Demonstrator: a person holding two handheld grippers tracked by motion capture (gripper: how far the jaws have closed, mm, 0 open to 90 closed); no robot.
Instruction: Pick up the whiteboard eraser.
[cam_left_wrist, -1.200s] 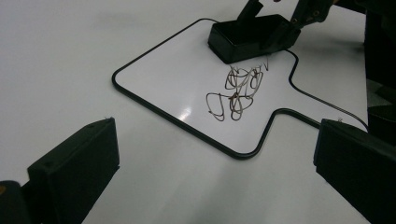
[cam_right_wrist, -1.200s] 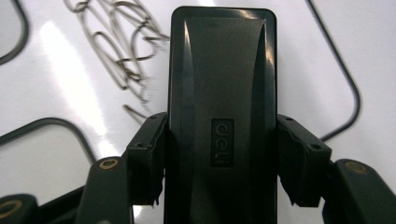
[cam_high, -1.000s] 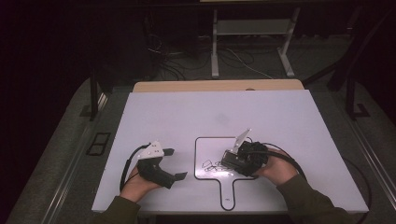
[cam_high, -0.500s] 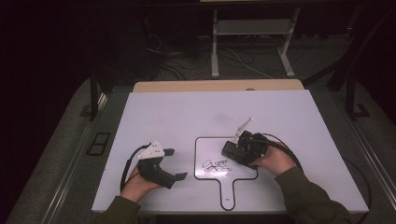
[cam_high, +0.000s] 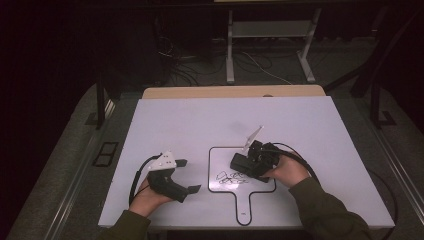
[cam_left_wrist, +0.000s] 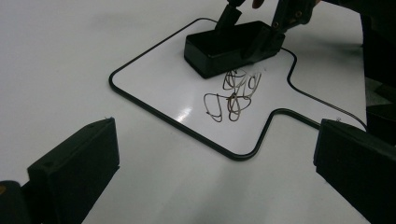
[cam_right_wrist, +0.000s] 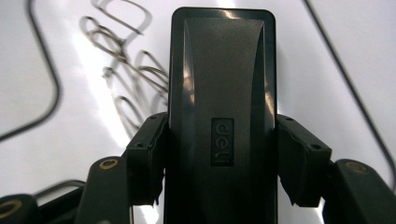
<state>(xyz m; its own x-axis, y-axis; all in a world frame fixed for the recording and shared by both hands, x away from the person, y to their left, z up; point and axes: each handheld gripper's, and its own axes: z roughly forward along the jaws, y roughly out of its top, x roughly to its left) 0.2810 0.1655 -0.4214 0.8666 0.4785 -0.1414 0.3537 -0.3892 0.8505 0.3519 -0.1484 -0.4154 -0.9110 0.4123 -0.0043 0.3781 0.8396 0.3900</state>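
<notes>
A black eraser block is clamped on both long sides by the jaws of the right gripper, and is held on the whiteboard outline on the white tabletop, just beside the scribbled marks. "deli" is embossed on its top (read sideways). The left gripper is held with jaws spread wide, empty.

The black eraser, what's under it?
The black eraser, clamped by the right gripper, sits on the whiteboard. Scribbles show beside it. Whether more ink lies beneath is hidden.
</notes>
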